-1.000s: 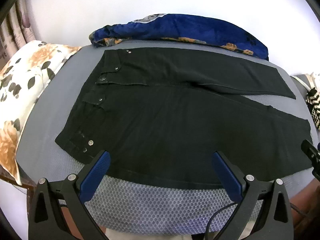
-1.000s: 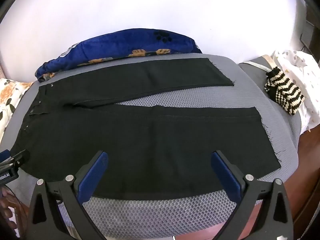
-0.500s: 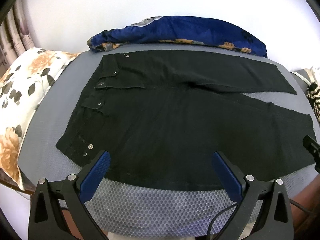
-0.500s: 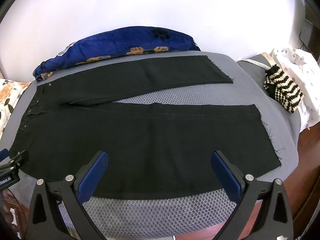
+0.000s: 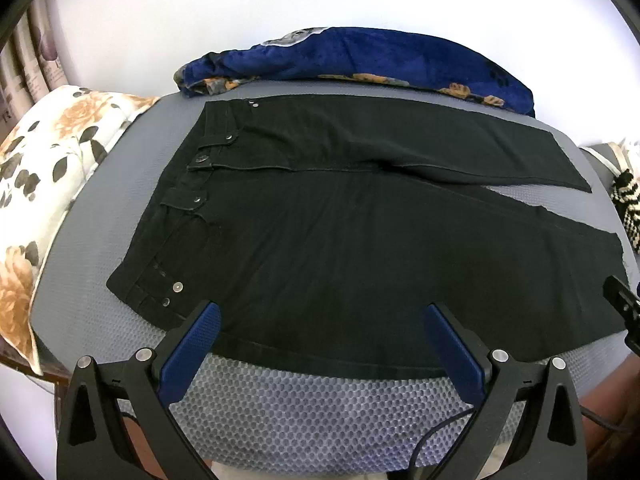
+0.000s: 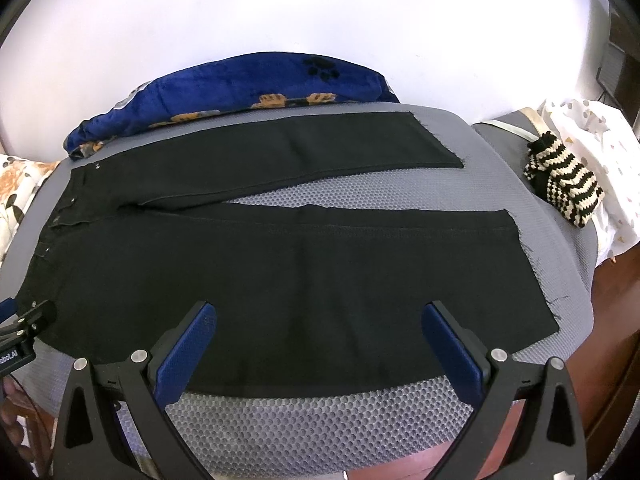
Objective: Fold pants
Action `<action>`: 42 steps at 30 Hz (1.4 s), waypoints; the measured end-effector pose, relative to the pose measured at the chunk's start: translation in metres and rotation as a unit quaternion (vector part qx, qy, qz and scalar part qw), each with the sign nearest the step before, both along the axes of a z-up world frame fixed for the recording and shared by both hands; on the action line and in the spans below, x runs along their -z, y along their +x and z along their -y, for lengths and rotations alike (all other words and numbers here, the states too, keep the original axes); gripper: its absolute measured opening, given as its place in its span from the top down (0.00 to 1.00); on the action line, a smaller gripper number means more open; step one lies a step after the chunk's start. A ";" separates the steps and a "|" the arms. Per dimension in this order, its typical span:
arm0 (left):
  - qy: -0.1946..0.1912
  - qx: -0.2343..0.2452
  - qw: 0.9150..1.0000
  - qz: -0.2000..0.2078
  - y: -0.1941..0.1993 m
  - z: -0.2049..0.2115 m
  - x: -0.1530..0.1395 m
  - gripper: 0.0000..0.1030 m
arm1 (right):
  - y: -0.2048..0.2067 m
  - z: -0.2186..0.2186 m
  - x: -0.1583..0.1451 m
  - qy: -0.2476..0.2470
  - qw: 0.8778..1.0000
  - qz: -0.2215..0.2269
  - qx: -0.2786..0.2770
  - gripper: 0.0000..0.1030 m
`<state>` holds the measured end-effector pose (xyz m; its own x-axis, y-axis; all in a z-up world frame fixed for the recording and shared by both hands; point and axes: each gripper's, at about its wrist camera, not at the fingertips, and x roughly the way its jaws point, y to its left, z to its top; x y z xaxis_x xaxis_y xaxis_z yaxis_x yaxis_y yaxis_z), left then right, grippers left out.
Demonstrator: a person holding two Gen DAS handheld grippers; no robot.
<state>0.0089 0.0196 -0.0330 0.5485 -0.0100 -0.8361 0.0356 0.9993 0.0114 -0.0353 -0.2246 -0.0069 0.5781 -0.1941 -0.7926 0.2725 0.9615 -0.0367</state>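
Black pants [image 5: 340, 232] lie flat on a grey mesh-covered surface [image 5: 320, 412], waistband to the left, both legs spread to the right; they also show in the right wrist view [image 6: 300, 272]. My left gripper [image 5: 322, 316] is open and empty, hovering at the pants' near edge by the waist end. My right gripper [image 6: 320, 314] is open and empty, over the near leg's front edge. The near leg's frayed hem [image 6: 532, 268] lies at the right. Each gripper's tip shows at the edge of the other's view.
A blue floral blanket [image 5: 360, 60] lies bunched along the far edge by the white wall. A floral pillow [image 5: 44, 184] sits at the left. A striped knit item [image 6: 564, 184] and white spotted cloth [image 6: 600, 148] lie at the right.
Both grippers have drawn back and risen slightly, so the pants sit a little farther away in both views. The pants have not moved. Both stay open.
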 end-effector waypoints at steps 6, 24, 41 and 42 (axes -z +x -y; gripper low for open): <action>0.006 -0.005 1.000 -0.006 0.001 -0.001 0.003 0.02 | -0.001 -0.001 0.000 -0.004 1.000 0.000 0.001 0.01; 0.003 -0.002 1.000 -0.007 0.000 -0.002 0.004 0.02 | -0.001 0.000 -0.003 0.001 1.000 0.001 -0.004 0.01; 0.004 -0.001 1.000 -0.005 0.000 -0.003 0.003 0.02 | 0.000 -0.003 -0.002 -0.001 1.000 0.002 -0.008 0.01; 0.004 -0.001 1.000 -0.004 0.001 -0.003 0.003 0.02 | 0.000 -0.003 -0.002 0.000 1.000 0.002 -0.008 0.01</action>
